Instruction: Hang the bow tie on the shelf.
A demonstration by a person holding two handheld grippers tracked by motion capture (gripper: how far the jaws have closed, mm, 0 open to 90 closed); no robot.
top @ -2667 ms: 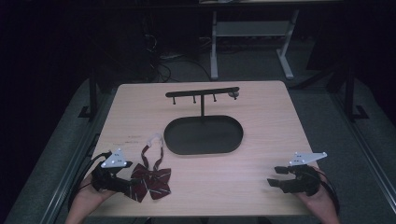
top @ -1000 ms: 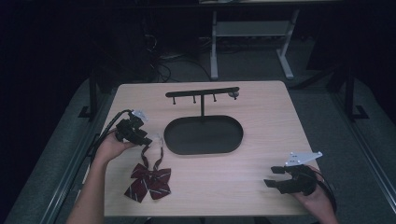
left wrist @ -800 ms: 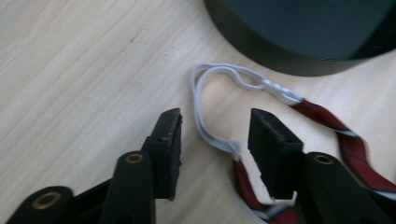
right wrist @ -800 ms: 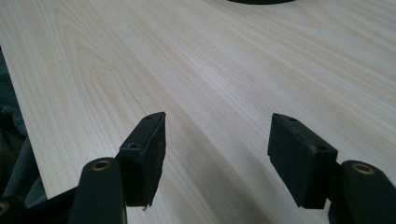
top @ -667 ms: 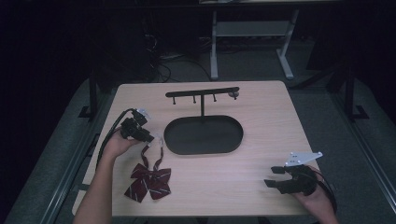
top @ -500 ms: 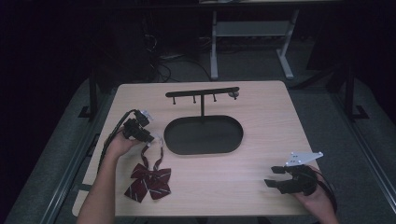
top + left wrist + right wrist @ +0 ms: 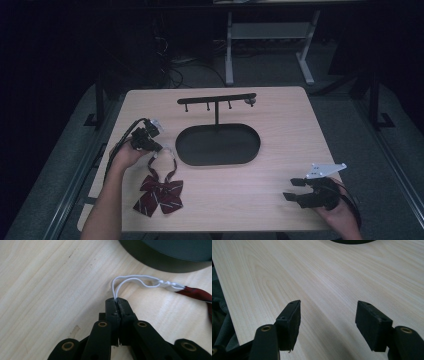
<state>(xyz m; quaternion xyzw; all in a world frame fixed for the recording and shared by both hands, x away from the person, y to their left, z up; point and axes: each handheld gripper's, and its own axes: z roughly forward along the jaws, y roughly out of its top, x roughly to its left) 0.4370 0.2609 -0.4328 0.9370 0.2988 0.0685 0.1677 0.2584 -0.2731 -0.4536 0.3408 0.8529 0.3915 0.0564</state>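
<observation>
Fingers [image 7: 124, 305] on the left gripper [image 7: 116, 305] are pinched tight together on the thin white elastic loop [image 7: 130, 281] of the dark red bow tie with pale stripes [image 7: 159, 194], so that's a proper grip on the cord. The bow itself lies flat on the light wood table [image 7: 280, 112] near the front left edge, with its strap running up to the left gripper [image 7: 156, 147], just beside the black oval tray base of the hanger stand [image 7: 218, 145]. The right gripper [image 7: 296, 190] sits well apart at the front right corner, its fingers [image 7: 289, 323] spread wide over bare wood and holding nothing.

No brand, label or writing can be read anywhere. In the left gripper view the bow tie is cut off at the right edge, just a sliver of red fabric showing, and the tray is cropped at the top. The stand's small hooks [image 7: 208, 106] are too tiny to make out properly in the high view, and the room behind the table is mostly lost in darkness.
</observation>
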